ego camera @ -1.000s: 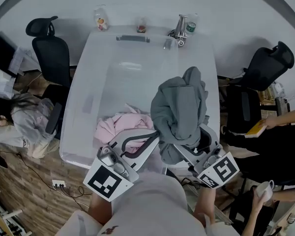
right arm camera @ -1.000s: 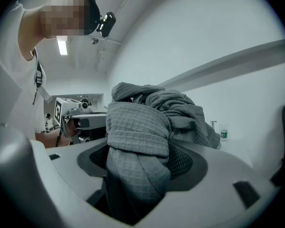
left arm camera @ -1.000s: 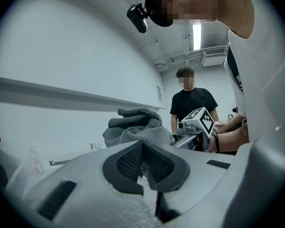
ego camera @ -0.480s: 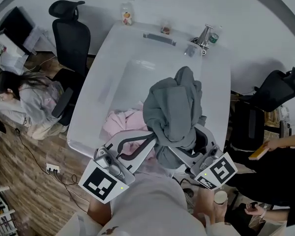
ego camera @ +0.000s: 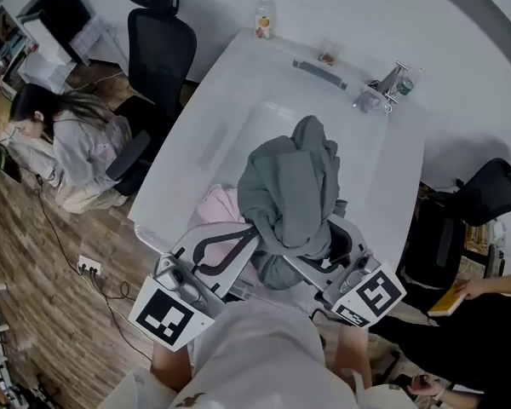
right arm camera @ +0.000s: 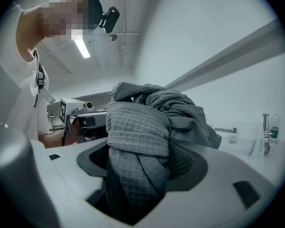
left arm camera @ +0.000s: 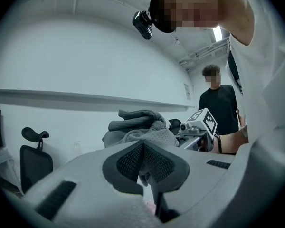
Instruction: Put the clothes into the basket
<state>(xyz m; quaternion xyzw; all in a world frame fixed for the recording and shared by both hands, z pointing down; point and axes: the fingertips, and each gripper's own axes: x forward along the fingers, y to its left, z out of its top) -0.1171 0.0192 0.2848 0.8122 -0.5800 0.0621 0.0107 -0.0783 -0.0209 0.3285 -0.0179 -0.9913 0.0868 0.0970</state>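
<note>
The grey garment (ego camera: 289, 186) hangs in the air between the two grippers, bunched up above and in front of them. The right gripper (right arm camera: 140, 156) has its jaws half apart and pressed on a thick roll of the waffle cloth. The left gripper (left arm camera: 143, 148) has its jaws almost together, and I judge that they pinch only a thin fold of the same garment.

The basket is not to be seen in any view. A pink garment (ego camera: 215, 204) lies on the white table (ego camera: 238, 83), below and just beyond the left gripper.

To do this step well, I think both grips must be firm during the carry, the thin left one most of all. The loose lower end should pass clear of the pink garment. The jaws should open only above the basket, low over it.
</note>
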